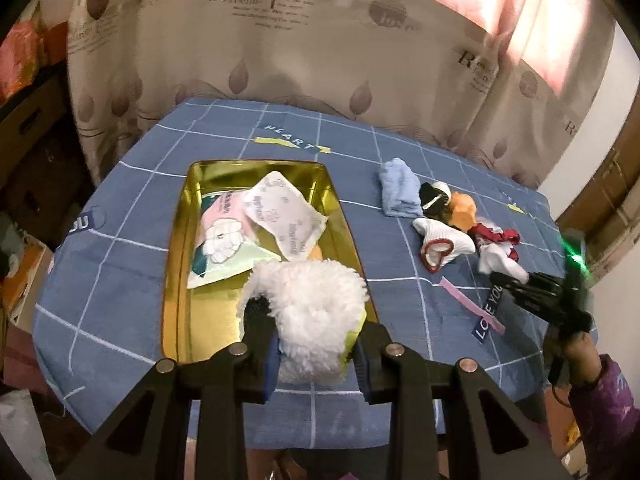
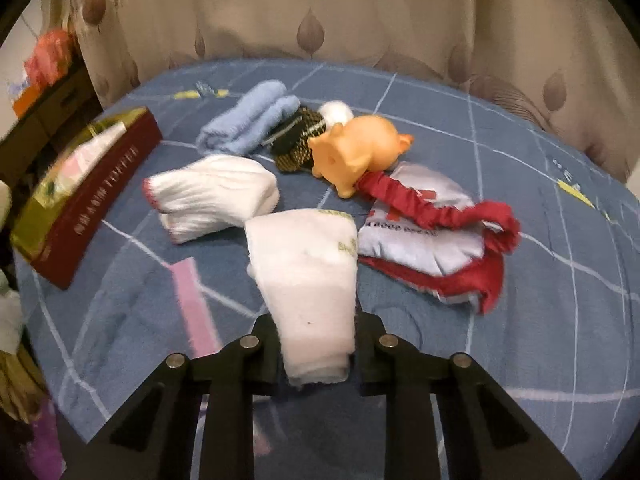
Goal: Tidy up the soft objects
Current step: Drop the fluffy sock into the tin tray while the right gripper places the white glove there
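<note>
From the left wrist view, the left hand-held gripper (image 1: 316,354) is closed partway on a fluffy white cloth (image 1: 310,312), its blue-padded fingers (image 1: 272,364) pressing the bundle from both sides, and the cloth hangs over the near end of a gold tin tray (image 1: 176,280). The tray sits on a blue checked tabletop (image 1: 120,264) and already holds a white printed sachet (image 1: 286,216) lying over a pink and green packet (image 1: 224,236). To the right of the tray lies a cluster: a folded light blue towel (image 1: 398,194), a black woven item (image 1: 434,200), an orange toy pig (image 1: 464,210), a white knitted glove (image 1: 442,246) with a red cuff, and a red and white pouch (image 1: 498,238). The right hand-held gripper (image 1: 516,284) reaches in from the right edge, held by a hand (image 1: 582,354) in a purple sleeve, its tips on a white sock (image 1: 500,266). From the right wrist view, the right hand-held gripper (image 2: 316,356) is clamped narrowly on the white sock (image 2: 312,280), which rises between the fingers and stands just in front of the glove (image 2: 212,198) and beside the silver pouch with red trim (image 2: 436,240). Beyond lie the pig (image 2: 360,152), the black woven item (image 2: 296,144) and the blue towel (image 2: 252,122). The tin (image 2: 96,196), dark red on its outer wall, stands at the left.
</note>
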